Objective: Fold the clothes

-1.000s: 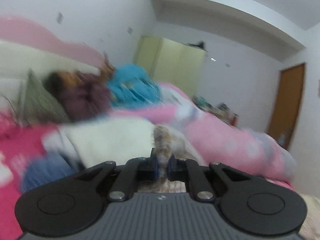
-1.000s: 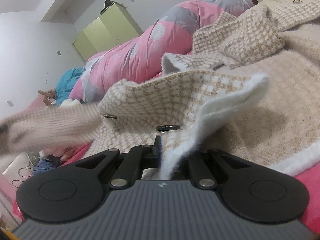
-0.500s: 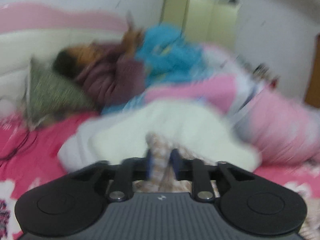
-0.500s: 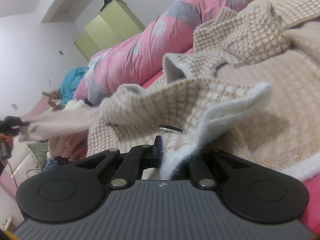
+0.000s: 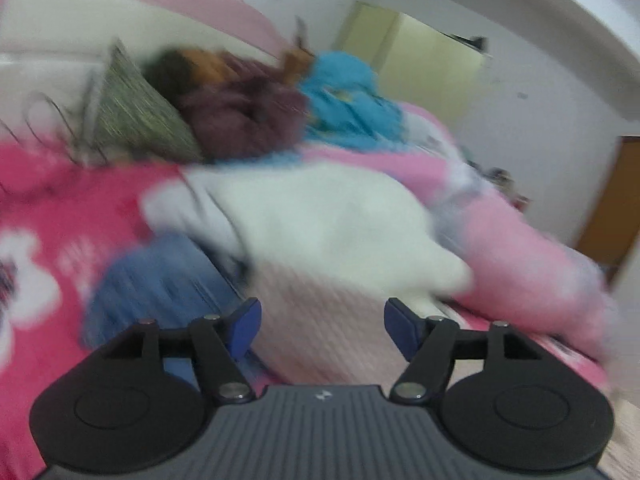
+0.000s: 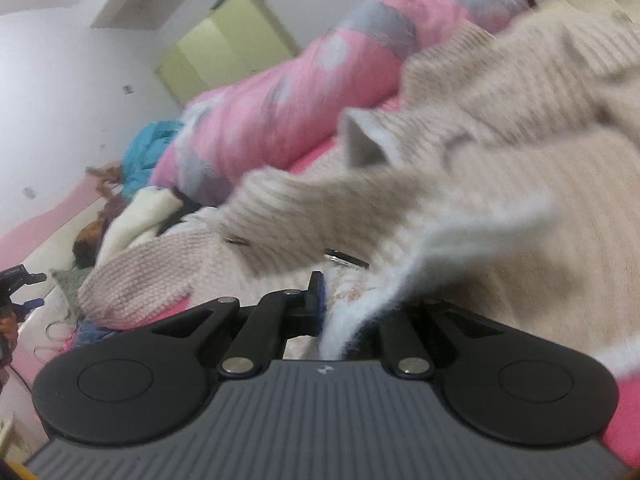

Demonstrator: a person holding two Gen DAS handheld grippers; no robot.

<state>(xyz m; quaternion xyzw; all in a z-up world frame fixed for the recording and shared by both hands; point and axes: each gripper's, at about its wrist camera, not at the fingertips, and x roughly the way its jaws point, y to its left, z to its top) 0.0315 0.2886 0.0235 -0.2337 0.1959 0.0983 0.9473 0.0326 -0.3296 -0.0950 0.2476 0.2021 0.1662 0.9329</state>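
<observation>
On the bed, seen from the left wrist, the left tool (image 5: 322,322) stands with its blue pads wide apart; its jaws have just been opening, and the beige knit cardigan (image 5: 320,320) lies below and between them, no longer pinched. Behind it sit one white fluffy garment (image 5: 332,216), one pair of blue jeans (image 5: 160,276), one maroon garment (image 5: 244,120) and one turquoise one (image 5: 348,100), with a single rolled pink quilt (image 5: 520,240) along the right. The picture is blurred, so finer detail is lost.

From the right wrist, the right tool (image 6: 344,312) is clamped tight on the cardigan's white fleecy edge (image 6: 400,280), lifting that flap above the rest of the garment. One sleeve (image 6: 160,276) lies flopped across the body towards the left. One dark button (image 6: 346,258) shows near the pads.

I judge the fold to be early: a sleeve looks laid in, the body is still rumpled and unfolded, and the other garments look untouched.
</observation>
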